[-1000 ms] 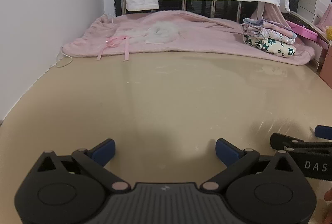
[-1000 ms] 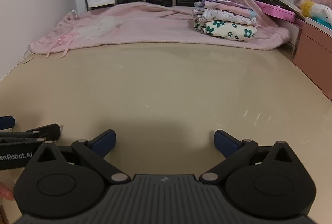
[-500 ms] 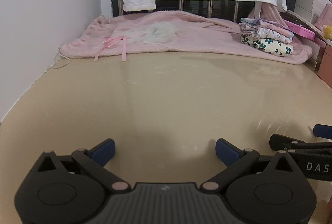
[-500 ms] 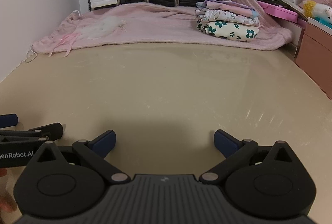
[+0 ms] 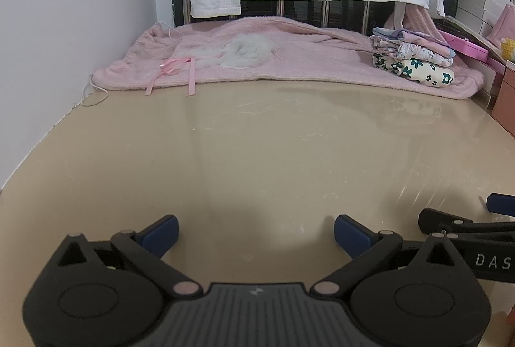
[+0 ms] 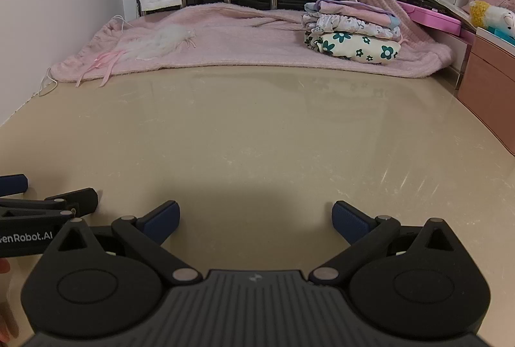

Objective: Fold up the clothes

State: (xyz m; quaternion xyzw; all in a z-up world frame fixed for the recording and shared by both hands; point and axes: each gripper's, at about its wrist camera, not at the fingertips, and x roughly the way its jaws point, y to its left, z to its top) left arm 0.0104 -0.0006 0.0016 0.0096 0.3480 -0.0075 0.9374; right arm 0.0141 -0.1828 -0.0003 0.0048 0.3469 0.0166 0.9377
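Both the left gripper (image 5: 255,231) and the right gripper (image 6: 254,218) hover low over the bare beige tabletop (image 5: 273,147) with their blue-padded fingers (image 5: 161,229) spread wide, holding and touching nothing. The clothes lie well ahead at the far edge: a pink garment (image 5: 289,64) spread flat, with a stack of folded clothes (image 6: 352,31) on its right part. Each gripper shows only partly in the other's view, cut off at the frame edge.

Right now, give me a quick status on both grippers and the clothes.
Left gripper open, empty. Right gripper open, empty. Pink garment unfolded at far edge, folded stack on it. Tabletop between bare.
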